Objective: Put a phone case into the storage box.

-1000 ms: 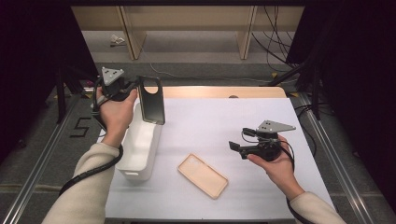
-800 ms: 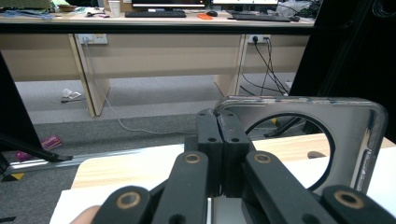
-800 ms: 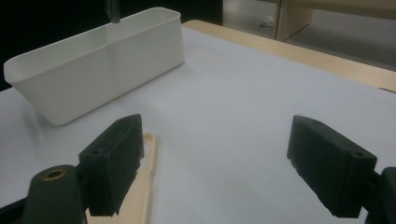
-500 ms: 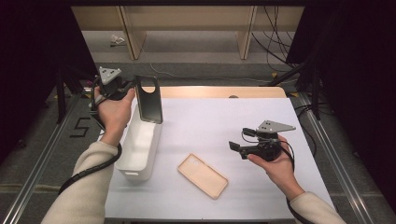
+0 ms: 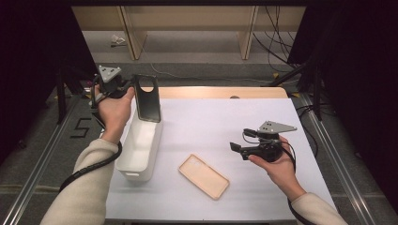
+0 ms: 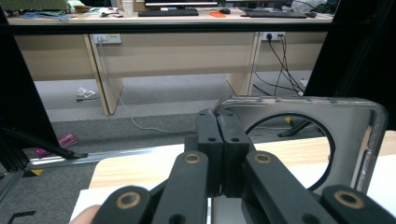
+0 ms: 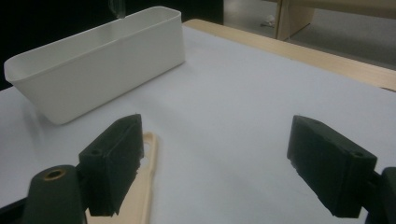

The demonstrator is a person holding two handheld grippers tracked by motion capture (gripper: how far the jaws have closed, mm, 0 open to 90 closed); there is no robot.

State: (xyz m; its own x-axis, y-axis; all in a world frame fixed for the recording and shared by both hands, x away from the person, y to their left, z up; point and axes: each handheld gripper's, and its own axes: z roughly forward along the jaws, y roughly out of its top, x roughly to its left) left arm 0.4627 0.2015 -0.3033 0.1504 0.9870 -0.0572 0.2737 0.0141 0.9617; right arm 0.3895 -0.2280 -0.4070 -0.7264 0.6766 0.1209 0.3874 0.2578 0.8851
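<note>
Above the far end of the white bin [image 5: 140, 147], the left gripper [image 5: 126, 90] holds a dark phone case [image 5: 148, 99] upright, its fingers clenched on one edge of the case near the round camera cutout. The case's lower end hangs at about the bin's rim; whether it touches the rim is hard to tell from the high view. To the right of the bin, a beige phone case [image 5: 203, 176] lies flat on the worktop [image 5: 220, 122], near the bin but apart from it. Further right of the bin, past the beige case, the right gripper [image 5: 236, 146] hovers with fingers released, nothing between them, pointing back towards the bin.
</note>
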